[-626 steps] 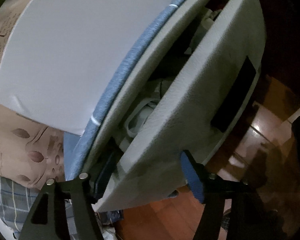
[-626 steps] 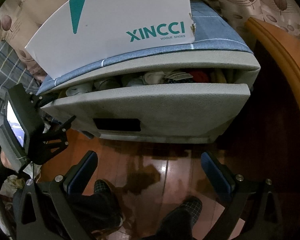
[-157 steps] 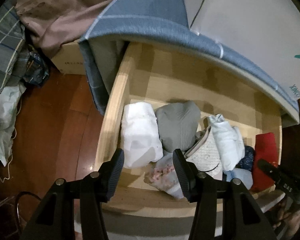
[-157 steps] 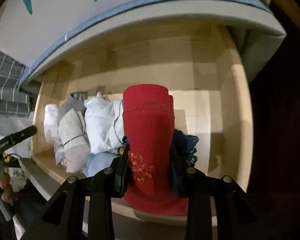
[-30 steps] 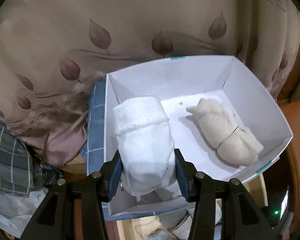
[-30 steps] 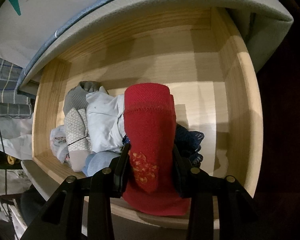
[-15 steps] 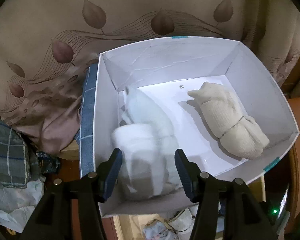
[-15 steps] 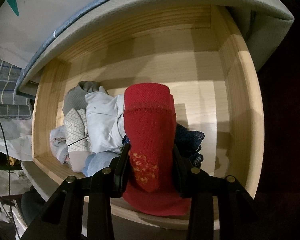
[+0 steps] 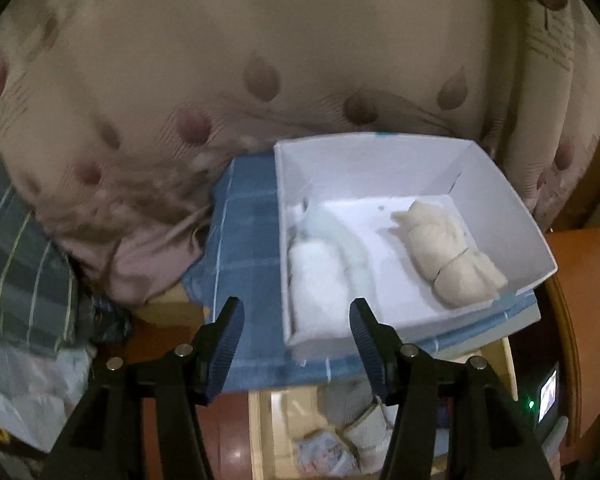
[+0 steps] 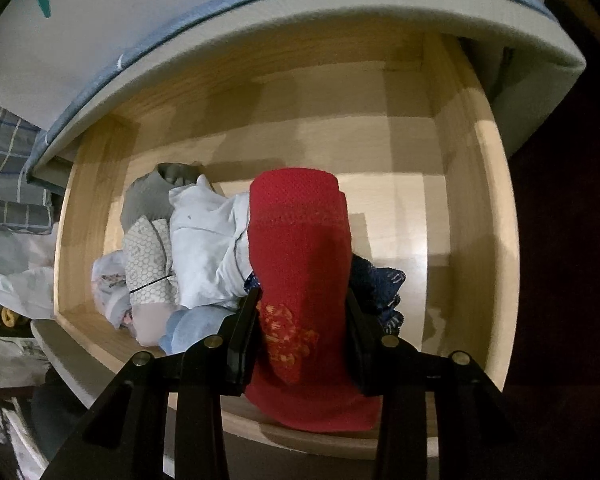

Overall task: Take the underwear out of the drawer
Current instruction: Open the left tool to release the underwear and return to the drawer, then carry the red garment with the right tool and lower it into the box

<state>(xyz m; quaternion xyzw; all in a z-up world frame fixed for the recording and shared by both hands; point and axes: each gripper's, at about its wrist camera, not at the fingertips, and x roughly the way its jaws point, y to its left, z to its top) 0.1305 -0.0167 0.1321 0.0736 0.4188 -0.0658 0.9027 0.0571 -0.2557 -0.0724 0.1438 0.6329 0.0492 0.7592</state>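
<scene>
Now the white roll (image 9: 320,276) lies in the white box (image 9: 538,240), dropped from the left gripper (image 9: 296,330), whose fingers just opened and hold nothing. Right gripper (image 10: 300,312) squeezes the red underwear (image 10: 298,248) over the drawer (image 10: 466,216); that goes next.

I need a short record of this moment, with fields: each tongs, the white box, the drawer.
left tongs: open, nothing between the pads; jaws have just been opening
right tongs: shut on the red roll
white box: on the blue cloth; holds a white roll and a cream roll
drawer: open; grey, white, patterned and dark blue pieces beside the red roll
</scene>
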